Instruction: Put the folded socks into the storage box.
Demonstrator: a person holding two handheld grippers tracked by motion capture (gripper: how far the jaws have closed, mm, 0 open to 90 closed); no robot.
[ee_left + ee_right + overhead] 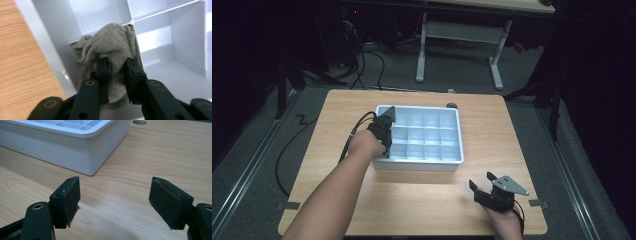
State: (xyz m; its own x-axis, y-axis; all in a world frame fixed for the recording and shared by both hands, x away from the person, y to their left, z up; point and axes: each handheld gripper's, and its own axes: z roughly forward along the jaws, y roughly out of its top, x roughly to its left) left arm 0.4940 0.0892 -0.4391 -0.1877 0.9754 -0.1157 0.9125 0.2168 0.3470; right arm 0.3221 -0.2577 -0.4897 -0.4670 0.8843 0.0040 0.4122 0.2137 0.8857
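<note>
I see the wooden worktop [337, 165] first, with a white divided tray [452, 161] sitting a little beyond its middle. The tray is split into a grid of compartments, and its near wall faces me.

My left hand-held gripper [383, 131] reaches over the tray's left edge, in the column of compartments along the left wall. In the left gripper view the left hand-held gripper [117, 75] has its jaws clamped on a bunched grey cloth [107, 42]. The cloth sits inside one compartment, pressed up against the thin divider behind it and the wall beside it; I cannot tell which row.

My right hand-held gripper [484, 186] rests near the worktop's front right corner, well apart from the tray. In the right gripper view its jaws stand wide apart with bare wood between them, and the tray's corner lies ahead.
</note>
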